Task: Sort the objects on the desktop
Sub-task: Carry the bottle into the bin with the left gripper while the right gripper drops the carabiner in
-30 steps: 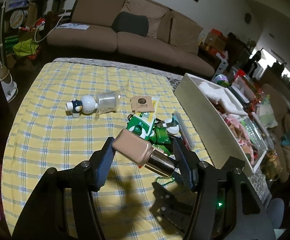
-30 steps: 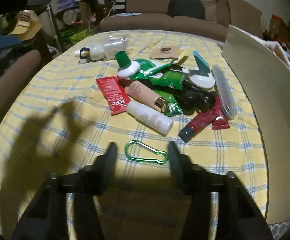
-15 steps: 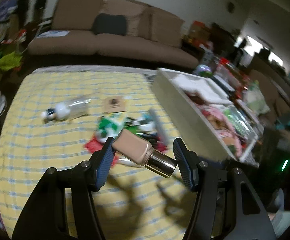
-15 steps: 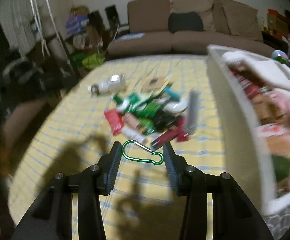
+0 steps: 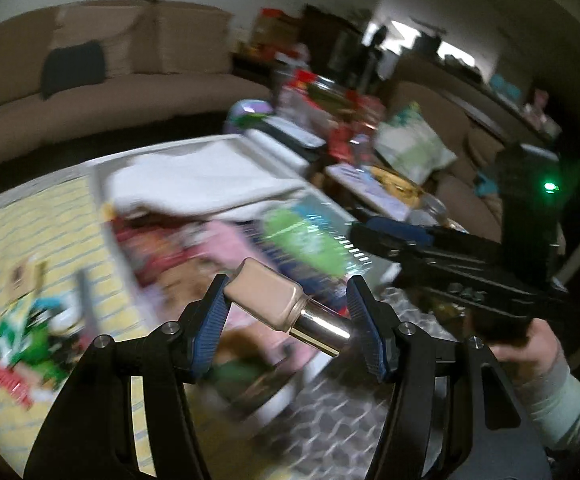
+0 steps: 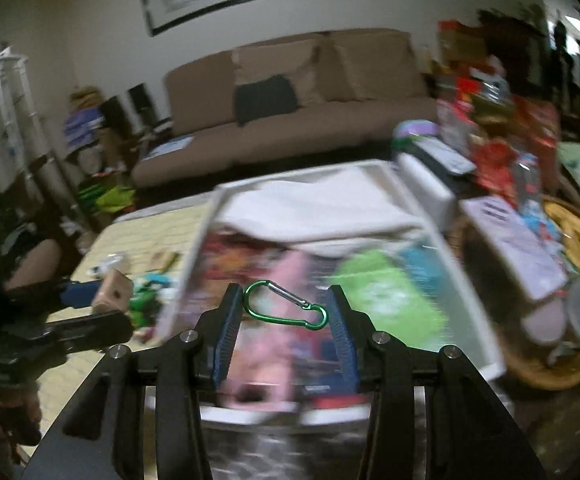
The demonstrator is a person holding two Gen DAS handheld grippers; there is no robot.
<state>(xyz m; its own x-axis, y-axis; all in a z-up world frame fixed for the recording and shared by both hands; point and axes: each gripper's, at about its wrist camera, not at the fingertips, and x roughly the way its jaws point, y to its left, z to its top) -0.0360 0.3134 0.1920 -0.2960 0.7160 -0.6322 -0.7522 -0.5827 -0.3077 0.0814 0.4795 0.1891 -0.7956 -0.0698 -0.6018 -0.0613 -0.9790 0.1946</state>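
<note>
A: What has each hand got?

B: The left gripper [image 5: 286, 312] has its jaws about half open and clamped on a beige makeup bottle [image 5: 264, 300] with a shiny gold cap, held crosswise. The right gripper [image 6: 286, 312] is a little narrower, pinching a green carabiner [image 6: 286, 308] end to end. Both hang above the white bin [image 6: 469, 280], which is already stuffed with soft, bright odds and ends.

A: And the rest of the clutter?

B: Left on the yellow checked cloth [image 5: 30, 224] of the worktop: a heap of green packets [image 5: 26, 336] beside the bin.

A: What could go wrong?

B: I'd say the bottle first. It looks caught near its ends at a slant, so a jolt could swing it loose and it might drop outside the bin. The carabiner is thin and springy; squeezed lengthwise, it may flick out sideways. The grippers also sit close together, so they could knock each other when letting go.
</note>
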